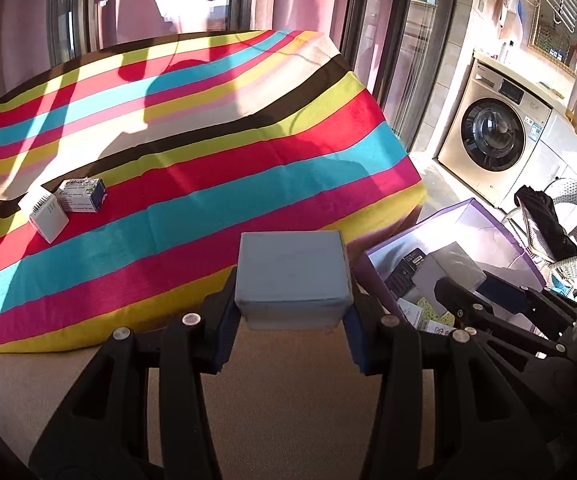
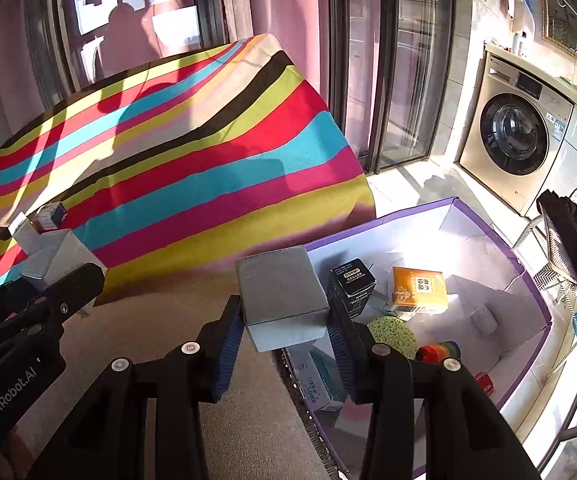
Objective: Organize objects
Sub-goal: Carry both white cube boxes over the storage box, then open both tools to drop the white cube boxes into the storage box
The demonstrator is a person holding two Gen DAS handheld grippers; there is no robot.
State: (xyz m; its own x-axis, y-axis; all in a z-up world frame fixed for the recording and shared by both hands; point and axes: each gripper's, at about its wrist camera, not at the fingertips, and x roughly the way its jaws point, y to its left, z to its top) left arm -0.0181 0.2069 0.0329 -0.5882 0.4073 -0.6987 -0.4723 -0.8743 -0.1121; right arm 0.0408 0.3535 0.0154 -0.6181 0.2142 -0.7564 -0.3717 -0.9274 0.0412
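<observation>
Beside the striped cloth (image 1: 192,152), the left gripper (image 1: 290,312) clamps a pale blue box (image 1: 292,276). The right gripper (image 2: 286,320) clamps a grey box (image 2: 280,292) at the purple bin (image 2: 528,276) rim — orange box (image 2: 419,289) and black box (image 2: 350,282) lie inside.

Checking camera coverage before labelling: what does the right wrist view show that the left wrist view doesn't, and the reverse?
Right wrist only: the orange box, the yellow-green sponge and a rainbow-coloured item inside the purple-rimmed bin, plus the grey box gripped by the right tool.

Left wrist only: the blue-grey box gripped by the left tool, seen head-on, and a clear look at the two small white boxes on the striped cloth.

Both: the cloth, the bin, the washing machine.
</observation>
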